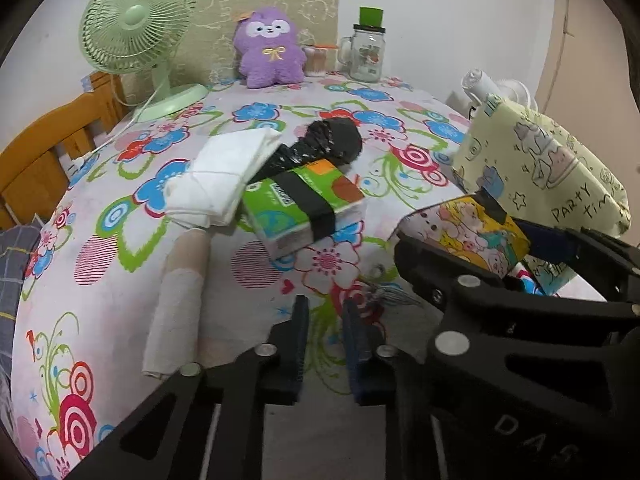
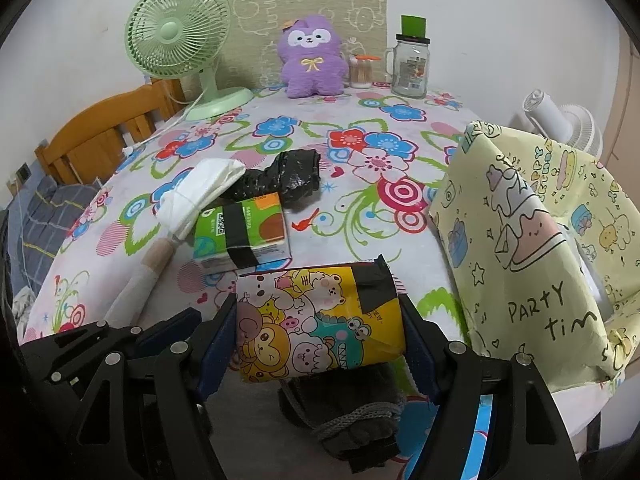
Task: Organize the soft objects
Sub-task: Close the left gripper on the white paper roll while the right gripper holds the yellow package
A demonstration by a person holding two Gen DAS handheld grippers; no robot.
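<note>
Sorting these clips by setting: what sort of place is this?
Probably a home room: a table under a flowered tablecloth, a purple plush toy and a green desk fan against the wall, a wooden chair alongside.

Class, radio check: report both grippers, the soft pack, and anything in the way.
Left gripper shut, empty. Right gripper shut on cartoon tissue pack. Party bag close on the right; green tissue pack ahead.

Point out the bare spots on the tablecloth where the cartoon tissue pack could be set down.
Bare cloth lies between the green tissue pack and the yellow party bag, and farther back between the black bundle and the purple plush. The left is crowded: white folded cloth, paper roll and green pack touch or overlap. The right gripper holds the cartoon pack.
</note>
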